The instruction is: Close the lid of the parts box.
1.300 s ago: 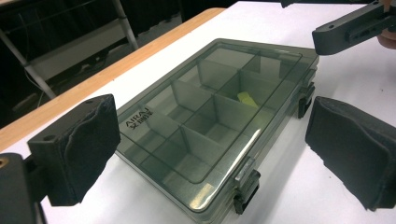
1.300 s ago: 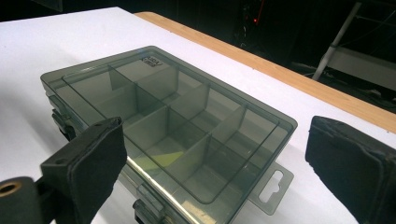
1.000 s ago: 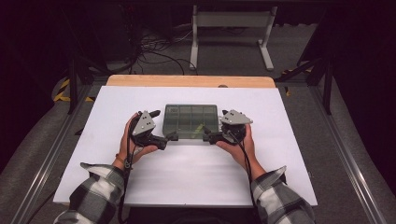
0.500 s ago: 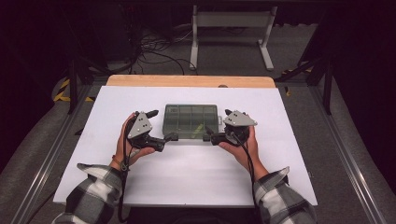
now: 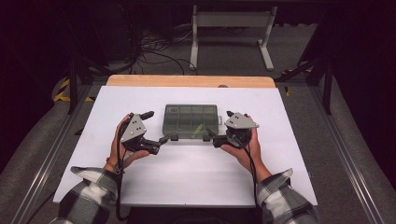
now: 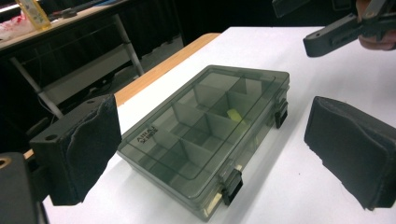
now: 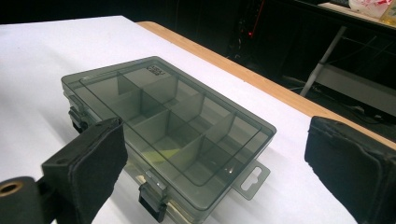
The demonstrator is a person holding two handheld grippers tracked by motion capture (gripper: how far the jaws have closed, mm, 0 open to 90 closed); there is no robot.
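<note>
Both hands have drawn slightly apart and back since the earlier frames, so the left hand-held gripper and the right hand-held gripper now flank the near corners of the compartment box instead of crowding its front edge. Each hand-held gripper stands wide, holding nothing. The smoky clear box lies shut and flat on the white table, its two black latches facing the person, a small yellow piece inside one cell. The likely next move is at those latches, and the risk lies there: the box is light and nothing pins it, so a pad pushing at one latch could slide or spin it away across the smooth table. Lifting a latch from one corner alone could tip the box and jumble the yellow piece into a neighbouring cell
</note>
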